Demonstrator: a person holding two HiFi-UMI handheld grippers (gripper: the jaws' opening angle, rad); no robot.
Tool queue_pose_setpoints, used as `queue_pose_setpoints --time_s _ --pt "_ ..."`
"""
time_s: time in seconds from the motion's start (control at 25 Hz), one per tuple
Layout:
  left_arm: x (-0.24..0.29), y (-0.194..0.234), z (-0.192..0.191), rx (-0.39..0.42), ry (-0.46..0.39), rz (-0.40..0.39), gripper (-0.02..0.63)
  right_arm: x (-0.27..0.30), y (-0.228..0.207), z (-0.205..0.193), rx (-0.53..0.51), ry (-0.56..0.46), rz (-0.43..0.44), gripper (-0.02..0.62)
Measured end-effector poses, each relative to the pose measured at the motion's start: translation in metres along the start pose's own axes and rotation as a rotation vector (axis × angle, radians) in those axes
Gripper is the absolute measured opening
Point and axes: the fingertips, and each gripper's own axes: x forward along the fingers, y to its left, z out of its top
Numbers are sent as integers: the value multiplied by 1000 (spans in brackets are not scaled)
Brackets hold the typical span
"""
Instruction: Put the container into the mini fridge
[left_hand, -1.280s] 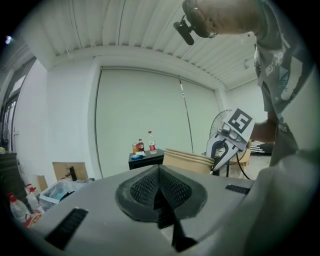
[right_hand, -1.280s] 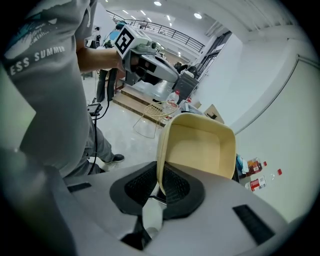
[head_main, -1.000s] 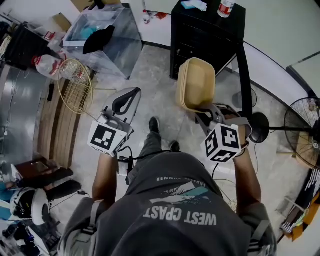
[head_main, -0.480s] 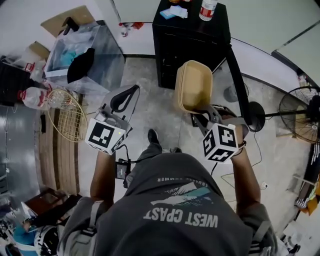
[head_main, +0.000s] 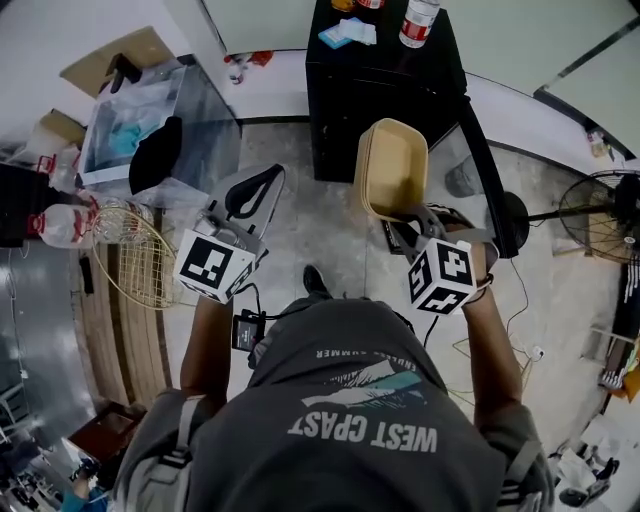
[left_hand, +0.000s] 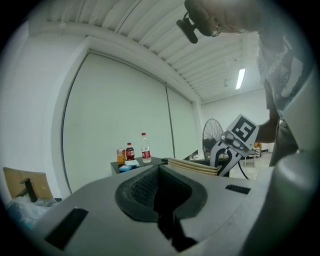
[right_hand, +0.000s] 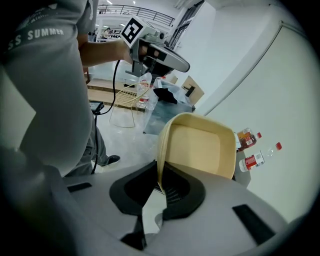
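Head view shows the person standing on the floor (head_main: 320, 225) in front of the black mini fridge (head_main: 375, 100), with bottles (head_main: 418, 20) and a blue packet on its top. The tan container (head_main: 392, 165) is in the air, tilted on edge between the person and the fridge front, close to it but not inside. The right gripper (head_main: 410, 215) carries it. In the right gripper view the jaws are clamped on the near rim of the container (right_hand: 200, 147), with the open side facing the camera and nothing inside it. The left gripper (head_main: 268, 178) hangs off to the left, apart from both container and fridge. In the left gripper view its jaws meet with nothing between them.

A dark panel stands out from the fridge's right front corner toward the person. It looks like the door swung open, though the inside is too dark to make out any shelf.

Judging from this, the pick-up is done and the carry is nearly over. What is left is to bring the container level, pass it through the opening, set it on a shelf, let go of the rim and draw the gripper out. Shutting the door may follow.
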Motion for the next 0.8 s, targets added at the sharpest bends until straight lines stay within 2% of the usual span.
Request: queue_pose_setpoints --time_s 0.24,0.8 --pt "3 23 -7 0 -8 -41 17 19 -14 9 19 33 -18 48" --pt "14 67 -25 -56 6 0 17 85 -43 6 5 45 39 48"
